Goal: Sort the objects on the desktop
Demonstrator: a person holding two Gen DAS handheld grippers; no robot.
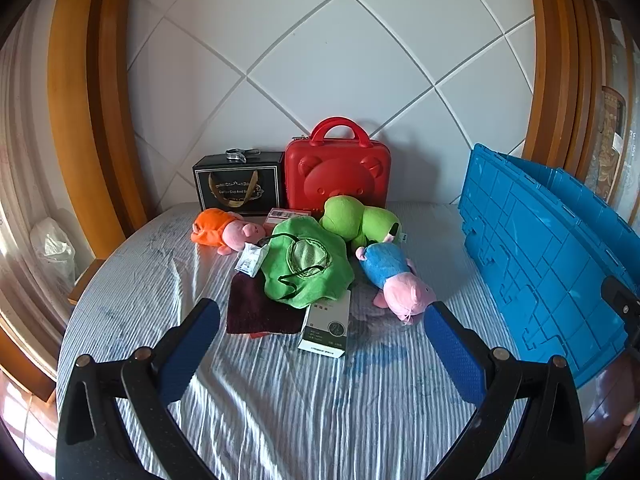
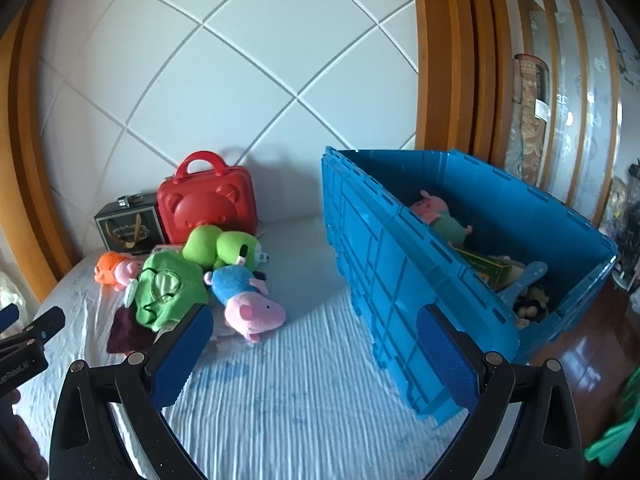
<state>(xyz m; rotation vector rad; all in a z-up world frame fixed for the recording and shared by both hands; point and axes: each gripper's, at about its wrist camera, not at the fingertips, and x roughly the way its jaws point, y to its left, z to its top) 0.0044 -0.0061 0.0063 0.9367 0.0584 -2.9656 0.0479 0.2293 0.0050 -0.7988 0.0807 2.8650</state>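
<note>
The left gripper (image 1: 322,322) is wide open with nothing in it. The right gripper (image 2: 314,330) is wide open and empty too. Both hang over the striped sheet (image 1: 280,400).

Just past the left gripper lies a small white and green box (image 1: 325,326). Behind the box is a green cloth hat (image 1: 306,266). Right of the hat lies a blue and pink pig toy (image 1: 394,282). The big blue bin (image 2: 400,280) stands to the right of the pig, with another pig toy (image 2: 438,214) inside.

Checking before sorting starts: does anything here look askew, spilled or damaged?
Nothing looks damaged or spilled. The toys lie in a loose heap: the green cloth hat overlaps a dark red cloth and a white box. The blue crate sits at an angle to the bed.
</note>
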